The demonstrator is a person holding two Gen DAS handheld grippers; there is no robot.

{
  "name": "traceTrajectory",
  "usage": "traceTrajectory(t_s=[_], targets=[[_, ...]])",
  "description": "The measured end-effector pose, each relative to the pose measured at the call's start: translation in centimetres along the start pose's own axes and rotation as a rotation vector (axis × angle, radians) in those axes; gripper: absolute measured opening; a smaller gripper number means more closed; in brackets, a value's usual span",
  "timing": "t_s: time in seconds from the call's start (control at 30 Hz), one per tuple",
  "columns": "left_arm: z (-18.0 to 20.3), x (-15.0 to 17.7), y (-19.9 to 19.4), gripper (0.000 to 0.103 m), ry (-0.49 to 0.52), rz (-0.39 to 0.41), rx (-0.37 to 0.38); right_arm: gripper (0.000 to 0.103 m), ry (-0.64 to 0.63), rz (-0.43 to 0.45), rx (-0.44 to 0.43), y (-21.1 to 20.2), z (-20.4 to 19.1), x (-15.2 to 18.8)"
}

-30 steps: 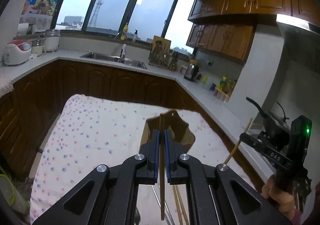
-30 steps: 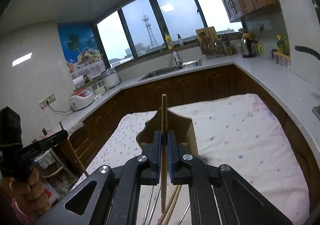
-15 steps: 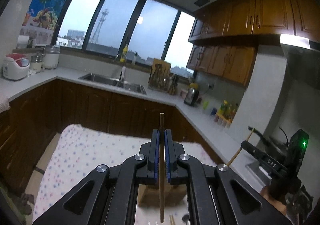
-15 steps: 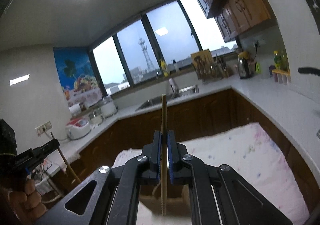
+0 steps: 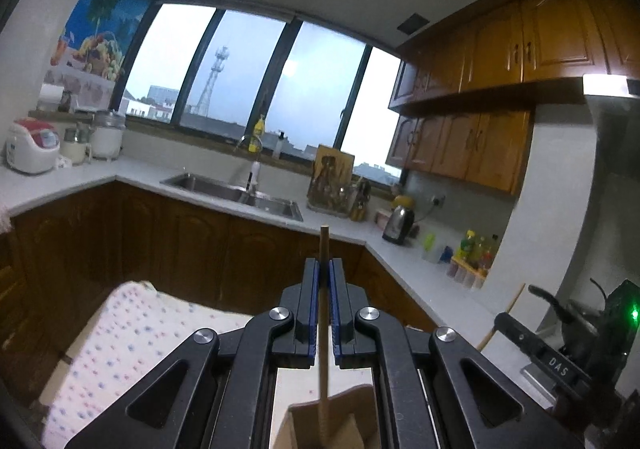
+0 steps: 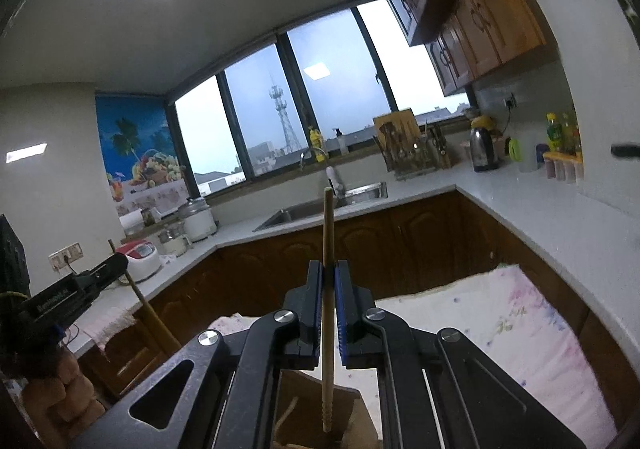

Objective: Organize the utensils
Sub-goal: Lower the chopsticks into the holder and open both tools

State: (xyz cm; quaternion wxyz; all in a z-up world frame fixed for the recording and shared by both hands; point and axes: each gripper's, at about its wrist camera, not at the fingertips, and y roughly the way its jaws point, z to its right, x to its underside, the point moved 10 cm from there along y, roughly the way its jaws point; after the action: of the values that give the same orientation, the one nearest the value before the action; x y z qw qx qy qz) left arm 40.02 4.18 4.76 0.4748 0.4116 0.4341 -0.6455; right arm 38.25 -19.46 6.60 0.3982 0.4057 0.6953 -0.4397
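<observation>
I hold one chopstick (image 5: pixel 323 313) clamped upright in my left gripper (image 5: pixel 324 313) and another chopstick (image 6: pixel 327 305) in my right gripper (image 6: pixel 328 313), both tips over the wooden holder (image 6: pixel 316 409) (neither dropped in yet), so releasing remains.

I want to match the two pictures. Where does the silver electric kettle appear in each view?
Left wrist view: the kettle stands right of centre, on the counter under the wall cupboards.
Right wrist view: the kettle stands at upper right, on the counter beside the window.
Shared landmark: the sink under the window.
</observation>
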Motion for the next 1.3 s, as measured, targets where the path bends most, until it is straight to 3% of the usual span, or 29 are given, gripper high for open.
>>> traceTrajectory(t_s=[0.23,0.5,0.9,1.1,1.13,1.17,1.2,1.23,1.3], targets=[[-1.4,6.0,4.7,0.003,-0.049,-0.035,-0.027,0.006,0.024,-0.025,0.016,2.6,1.1,3.8],[-2.4,8.4,7.5,0.003,-0.089,-0.069,-0.039,0.006,0.033,-0.053,0.026,3.8,1.5,6.0],[-3.4,7.0,5.9,0.004,-0.055,-0.112,-0.041,0.007,0.06,-0.118,0.028,4.5,2.5,6.3],[-3.4,6.0,5.9,0.004,-0.059,-0.133,-0.049,0.013,0.073,-0.142,0.023,4.4,2.6,6.5],[-3.3,5.8,5.8,0.005,-0.057,-0.135,-0.049,0.018,0.077,-0.144,0.022,4.3,2.6,6.5],[-3.2,5.7,5.6,0.011,-0.056,-0.136,-0.05,0.025,0.086,-0.143,0.016,4.2,2.6,6.4],[-3.1,5.5,5.4,0.023,-0.055,-0.138,-0.05,0.04,0.095,-0.137,0.006,3.8,2.5,6.2],[-3.0,5.4,5.0,0.03,-0.055,-0.131,-0.054,0.048,0.098,-0.131,0.006,3.5,2.5,6.1],[-3.1,5.0,3.9,0.058,-0.056,-0.113,-0.069,0.051,0.103,-0.119,0.004,2.5,2.5,5.7]])
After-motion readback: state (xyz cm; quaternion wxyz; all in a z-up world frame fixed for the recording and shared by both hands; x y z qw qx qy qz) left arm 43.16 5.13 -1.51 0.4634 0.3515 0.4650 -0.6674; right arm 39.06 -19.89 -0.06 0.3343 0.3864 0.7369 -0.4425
